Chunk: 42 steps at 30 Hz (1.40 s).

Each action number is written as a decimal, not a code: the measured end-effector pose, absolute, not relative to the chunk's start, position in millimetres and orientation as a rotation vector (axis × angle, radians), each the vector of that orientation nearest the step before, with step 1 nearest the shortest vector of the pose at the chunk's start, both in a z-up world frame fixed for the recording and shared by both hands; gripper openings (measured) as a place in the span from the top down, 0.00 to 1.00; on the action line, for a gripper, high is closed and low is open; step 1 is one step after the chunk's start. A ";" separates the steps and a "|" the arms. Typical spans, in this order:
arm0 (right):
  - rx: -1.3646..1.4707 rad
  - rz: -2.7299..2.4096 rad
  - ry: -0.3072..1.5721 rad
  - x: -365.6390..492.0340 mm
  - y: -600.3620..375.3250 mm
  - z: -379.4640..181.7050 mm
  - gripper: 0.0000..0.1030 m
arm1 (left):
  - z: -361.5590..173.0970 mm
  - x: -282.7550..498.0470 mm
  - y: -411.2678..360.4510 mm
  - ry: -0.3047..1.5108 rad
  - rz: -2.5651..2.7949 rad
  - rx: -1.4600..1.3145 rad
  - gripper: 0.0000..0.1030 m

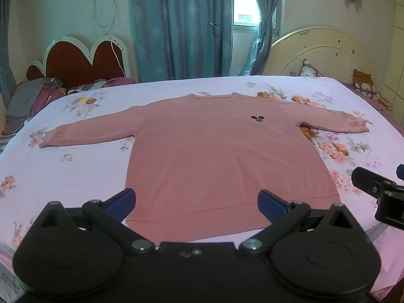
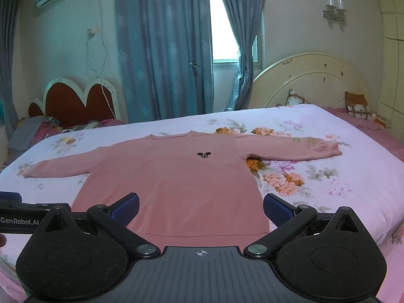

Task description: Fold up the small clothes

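Note:
A pink long-sleeved sweater [image 1: 214, 151] lies flat and face up on the bed, both sleeves spread sideways, a small black emblem on the chest. It also shows in the right wrist view [image 2: 176, 184]. My left gripper [image 1: 197, 202] is open and empty, held above the sweater's hem near the bed's front edge. My right gripper [image 2: 201, 208] is open and empty, also above the hem, a little to the right. The right gripper's body shows at the right edge of the left wrist view [image 1: 378, 192].
The bed has a white floral sheet [image 1: 75, 171] and a cream headboard [image 1: 325, 50] on the right with patterned pillows [image 1: 363, 83]. A second bed with a red headboard [image 1: 75, 60] and piled clothes [image 1: 32, 96] stands at the left. Blue curtains [image 1: 181, 25] hang behind.

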State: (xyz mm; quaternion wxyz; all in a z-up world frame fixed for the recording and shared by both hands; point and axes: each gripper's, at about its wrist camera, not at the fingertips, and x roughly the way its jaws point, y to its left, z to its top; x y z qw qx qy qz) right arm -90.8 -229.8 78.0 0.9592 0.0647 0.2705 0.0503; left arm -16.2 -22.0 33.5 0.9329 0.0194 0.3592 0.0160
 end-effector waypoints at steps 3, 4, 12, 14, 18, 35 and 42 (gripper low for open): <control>0.133 0.101 0.549 -90.8 -230.2 77.5 0.00 | 31.8 -15.2 -22.6 0.735 0.035 0.042 0.00; 0.134 0.101 0.549 -90.5 -230.6 77.2 0.00 | 29.2 -14.9 -24.0 0.735 0.036 0.043 0.00; 0.133 0.101 0.556 -88.2 -232.2 78.1 0.00 | 27.9 -14.6 -24.4 0.735 0.037 0.043 0.00; 0.134 0.101 0.555 -88.1 -232.2 77.7 0.00 | 27.9 -14.5 -24.6 0.735 0.037 0.045 0.00; 0.129 0.097 0.562 -87.7 -231.9 76.3 0.00 | 27.4 -14.2 -25.1 0.735 0.039 0.044 0.00; 0.128 0.095 0.568 -85.3 -231.9 76.4 0.00 | 27.5 -13.2 -22.3 0.736 0.041 0.043 0.00; 0.130 0.095 0.567 -85.9 -231.7 76.3 0.00 | 27.2 -13.0 -16.8 0.734 0.042 0.042 0.00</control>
